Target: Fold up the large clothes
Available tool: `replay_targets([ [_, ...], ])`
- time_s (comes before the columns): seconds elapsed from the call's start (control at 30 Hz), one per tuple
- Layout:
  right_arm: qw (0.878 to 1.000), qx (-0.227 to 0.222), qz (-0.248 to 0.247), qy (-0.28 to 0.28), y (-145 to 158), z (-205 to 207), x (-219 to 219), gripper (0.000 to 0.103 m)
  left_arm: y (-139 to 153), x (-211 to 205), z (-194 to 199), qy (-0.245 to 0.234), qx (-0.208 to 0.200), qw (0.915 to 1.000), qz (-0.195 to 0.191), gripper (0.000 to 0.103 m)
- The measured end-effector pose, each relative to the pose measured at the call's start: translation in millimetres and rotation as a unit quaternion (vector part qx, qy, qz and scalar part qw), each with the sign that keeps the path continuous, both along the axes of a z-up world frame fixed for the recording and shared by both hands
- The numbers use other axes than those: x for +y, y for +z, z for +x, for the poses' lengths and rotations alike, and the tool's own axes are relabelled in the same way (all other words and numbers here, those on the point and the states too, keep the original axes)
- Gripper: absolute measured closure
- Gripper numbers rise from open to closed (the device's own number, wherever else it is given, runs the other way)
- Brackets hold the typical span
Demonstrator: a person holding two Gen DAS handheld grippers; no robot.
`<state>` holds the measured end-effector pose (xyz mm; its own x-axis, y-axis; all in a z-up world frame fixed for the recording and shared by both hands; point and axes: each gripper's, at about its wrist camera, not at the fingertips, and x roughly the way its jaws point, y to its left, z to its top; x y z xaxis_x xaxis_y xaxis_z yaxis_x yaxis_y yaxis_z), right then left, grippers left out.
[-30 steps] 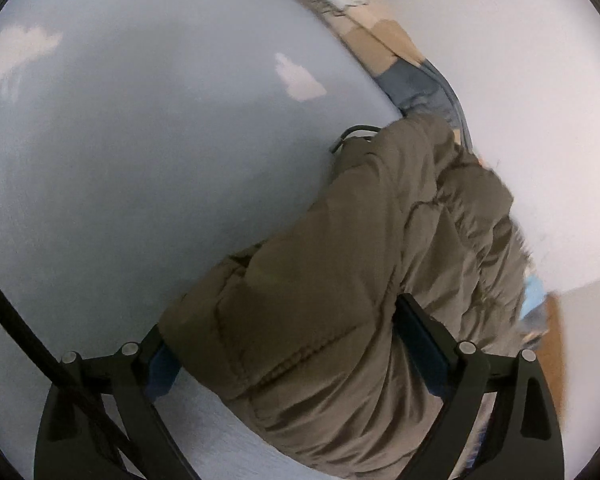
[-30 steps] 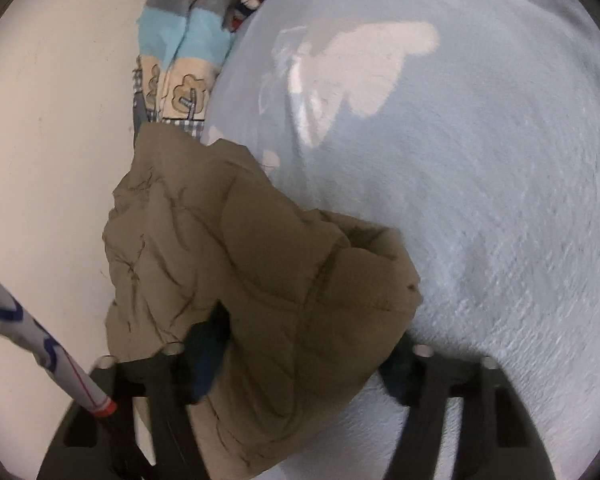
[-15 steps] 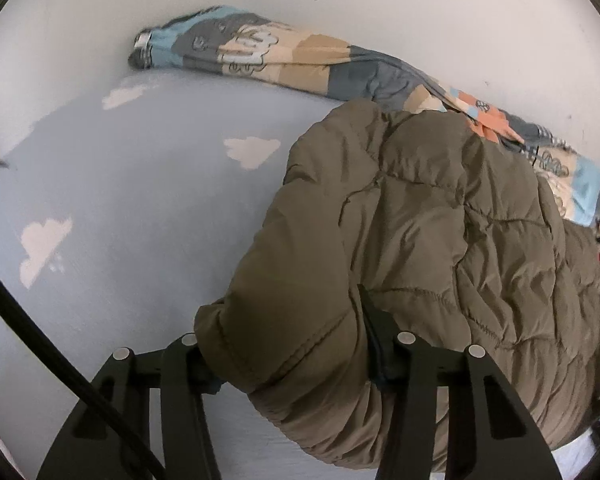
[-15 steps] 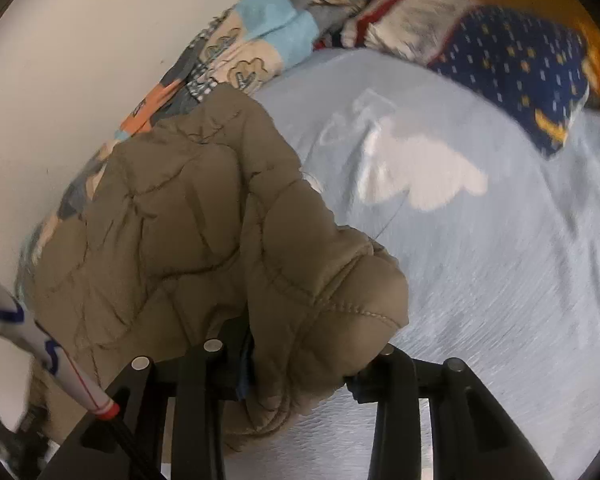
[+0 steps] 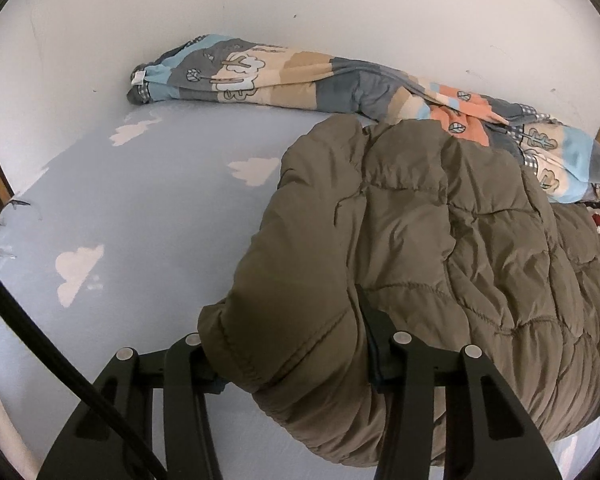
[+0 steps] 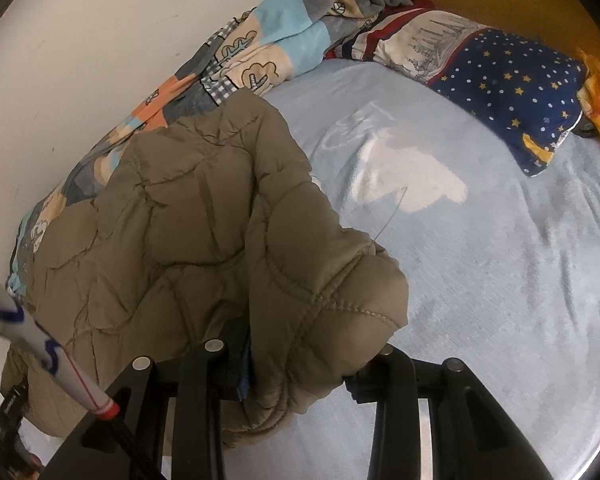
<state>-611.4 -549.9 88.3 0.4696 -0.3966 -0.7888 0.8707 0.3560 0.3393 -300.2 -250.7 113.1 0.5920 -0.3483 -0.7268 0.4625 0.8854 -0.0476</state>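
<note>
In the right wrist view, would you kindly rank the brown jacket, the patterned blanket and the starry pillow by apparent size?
1. Brown jacket, though nearness to the camera enlarges it.
2. Patterned blanket, partly hidden.
3. Starry pillow.

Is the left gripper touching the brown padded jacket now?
Touching. In the left wrist view, the left gripper has both fingers pressed into a thick fold of the brown padded jacket, and the padding bulges around them.

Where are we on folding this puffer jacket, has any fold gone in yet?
Done: both grips look secure, the left gripper and right gripper each clamped on an edge of the olive jacket. In hand: it hangs bunched between them above the blue sheet. Left: no neat fold shows yet, so laying it flat and folding remain.
</note>
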Motion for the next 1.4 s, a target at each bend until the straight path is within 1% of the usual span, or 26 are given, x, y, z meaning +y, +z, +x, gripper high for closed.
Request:
replay_targets([
  [0.23,1.000,0.008,-0.012,0.013,9.2,-21.7,24.4,0.066,7.5,24.3,-27.8,-0.007,-0.011,0.9999,0.004,0.055],
  [0.37,0.999,0.018,-0.026,0.024,14.5,-34.9,48.3,0.066,9.1,42.0,-43.8,-0.010,-0.018,0.9998,0.005,0.055],
  [0.53,0.998,0.029,-0.041,0.041,17.2,-50.0,76.3,0.066,7.6,63.9,-59.8,-0.015,-0.021,0.9996,0.007,0.055],
  [0.63,0.997,0.032,-0.049,0.049,19.8,-59.2,91.3,0.066,6.1,75.7,-69.6,-0.021,-0.030,0.9993,0.013,0.055],
  [0.8,0.995,0.042,-0.063,0.060,20.8,-69.4,113.7,0.066,-1.7,94.6,-81.3,-0.025,-0.034,0.9990,0.016,0.055],
  [0.9,0.994,0.051,-0.075,0.069,20.3,-73.1,125.6,0.066,-8.6,101.0,-86.0,-0.028,-0.038,0.9986,0.023,0.055],
  [1.1,0.989,0.079,-0.097,0.085,9.8,-73.6,139.3,0.066,-24.3,99.0,-86.7,-0.028,-0.043,0.9978,0.042,0.054],
  [1.23,0.986,0.092,-0.105,0.092,4.8,-72.0,142.4,0.066,-28.3,97.8,-89.6,-0.025,-0.054,0.9971,0.048,0.053],
  [1.4,0.984,0.101,-0.108,0.096,2.1,-70.2,142.6,0.065,-31.2,98.9,-90.0,-0.023,-0.057,0.9970,0.047,0.052],
])
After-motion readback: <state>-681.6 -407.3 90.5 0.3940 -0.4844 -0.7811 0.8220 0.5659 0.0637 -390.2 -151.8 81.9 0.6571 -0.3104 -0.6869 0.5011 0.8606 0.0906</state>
